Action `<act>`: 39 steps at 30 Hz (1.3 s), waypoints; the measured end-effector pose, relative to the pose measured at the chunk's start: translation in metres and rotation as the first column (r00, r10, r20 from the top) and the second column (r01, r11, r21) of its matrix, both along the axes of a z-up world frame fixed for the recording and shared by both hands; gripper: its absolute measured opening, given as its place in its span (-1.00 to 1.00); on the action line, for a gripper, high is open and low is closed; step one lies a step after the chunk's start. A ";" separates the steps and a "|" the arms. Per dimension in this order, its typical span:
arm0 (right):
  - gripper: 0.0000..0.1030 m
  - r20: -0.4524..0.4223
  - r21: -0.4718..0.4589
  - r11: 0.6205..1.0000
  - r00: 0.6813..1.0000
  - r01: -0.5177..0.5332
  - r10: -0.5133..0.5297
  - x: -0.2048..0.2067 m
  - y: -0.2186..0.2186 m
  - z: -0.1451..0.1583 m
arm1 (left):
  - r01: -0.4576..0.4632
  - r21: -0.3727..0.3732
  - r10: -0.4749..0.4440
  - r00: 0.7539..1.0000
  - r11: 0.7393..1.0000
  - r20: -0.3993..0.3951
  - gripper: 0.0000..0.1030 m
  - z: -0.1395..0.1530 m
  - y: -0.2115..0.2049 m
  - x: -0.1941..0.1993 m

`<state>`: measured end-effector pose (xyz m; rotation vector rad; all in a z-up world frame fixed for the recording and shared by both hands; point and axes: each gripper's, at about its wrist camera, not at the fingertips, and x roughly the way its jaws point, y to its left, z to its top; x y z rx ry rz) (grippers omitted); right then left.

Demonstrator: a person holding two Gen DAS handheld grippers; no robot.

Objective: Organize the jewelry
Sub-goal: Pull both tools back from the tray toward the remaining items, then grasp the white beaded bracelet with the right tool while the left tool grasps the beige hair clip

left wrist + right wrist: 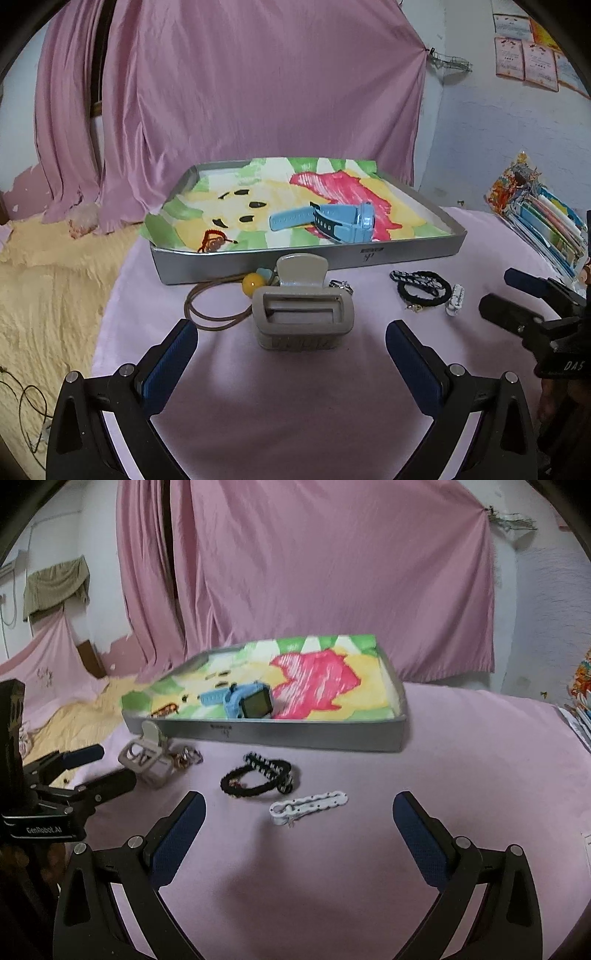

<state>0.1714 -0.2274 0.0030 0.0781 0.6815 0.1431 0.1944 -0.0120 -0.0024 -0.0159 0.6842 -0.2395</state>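
Note:
A grey tray [258,258] [314,736] lined with a painted sheet holds a blue watch [332,221] [247,699] and a small red-brown bracelet [214,242] [164,710]. On the pink cloth in front lie a beige hair claw clip [303,310] [147,757], a brown cord necklace with a yellow bead [253,282], black braided bands [421,288] [258,777] and a white chain bracelet [454,299] [308,805]. My left gripper [291,345] is open, just short of the clip. My right gripper [299,818] is open, with the white bracelet between its fingertips.
A pink curtain hangs behind the tray. A yellow fuzzy blanket [48,295] covers the left side. A stack of colourful packets [543,218] lies at the right edge. A small metal trinket [341,285] [188,757] rests by the clip.

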 end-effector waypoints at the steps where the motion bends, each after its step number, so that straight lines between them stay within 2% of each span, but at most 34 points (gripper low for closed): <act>1: 0.81 -0.015 0.001 1.000 1.000 -0.005 0.005 0.002 0.000 -0.001 | 0.001 -0.002 -0.001 1.000 1.000 -0.002 0.99 0.000 0.000 0.001; 2: 0.75 -0.031 0.003 1.000 1.000 -0.008 0.008 0.005 0.001 -0.003 | 0.001 -0.003 -0.001 1.000 1.000 -0.002 0.99 0.000 0.000 0.002; 4: 0.48 -0.069 0.002 1.000 0.998 -0.009 0.009 0.011 0.001 -0.007 | 0.006 -0.005 -0.006 1.000 1.000 -0.007 0.98 0.000 -0.001 0.004; 5: 0.43 -0.086 0.003 1.000 0.996 -0.009 0.009 0.014 0.002 -0.009 | 0.011 -0.007 -0.011 1.000 1.000 -0.014 0.95 0.000 -0.002 0.005; 7: 0.27 -0.115 0.000 1.000 0.993 -0.012 0.011 0.017 0.003 -0.012 | 0.022 -0.008 -0.022 0.999 1.000 -0.030 0.81 -0.002 -0.003 0.007; 12: 0.10 -0.162 0.004 0.999 0.986 -0.040 0.040 0.026 0.010 -0.018 | 0.028 -0.025 -0.030 0.997 0.999 -0.068 0.58 -0.005 -0.004 0.014; 17: 0.05 -0.168 -0.015 0.999 0.985 -0.047 0.044 0.032 0.016 -0.018 | 0.044 -0.030 -0.047 0.995 0.999 -0.093 0.45 -0.007 -0.008 0.018; 23: -0.20 -0.173 -0.039 0.998 0.984 -0.044 0.036 0.036 0.021 -0.017 | 0.061 -0.023 -0.064 0.991 0.998 -0.118 0.38 -0.009 -0.014 0.021; 25: -0.41 -0.170 -0.039 0.998 0.985 -0.040 0.033 0.035 0.020 -0.017 | 0.053 -0.028 -0.056 0.991 0.998 -0.124 0.33 -0.009 -0.013 0.023; 28: -0.51 -0.166 -0.028 0.999 0.985 -0.045 0.040 0.033 0.018 -0.017 | 0.047 -0.032 -0.050 0.991 0.998 -0.124 0.31 -0.008 -0.014 0.024; 30: -0.61 -0.161 -0.023 0.998 0.985 -0.060 0.056 0.031 0.018 -0.016 | 0.045 -0.032 -0.048 0.991 0.999 -0.122 0.21 -0.008 -0.014 0.024; 32: -0.63 -0.159 -0.016 0.998 0.985 -0.068 0.064 0.031 0.016 -0.017 | 0.042 -0.030 -0.045 0.991 0.999 -0.122 0.11 -0.008 -0.015 0.024; 34: -0.71 -0.159 -0.007 0.997 0.985 -0.071 0.069 0.031 0.015 -0.017 | 0.043 -0.027 -0.046 0.991 0.999 -0.122 0.10 -0.008 -0.017 0.024; 39: -0.72 -0.155 0.030 0.997 0.985 -0.074 0.078 0.027 0.010 -0.018 | 0.034 -0.038 -0.038 0.992 0.999 -0.118 0.09 -0.008 -0.017 0.022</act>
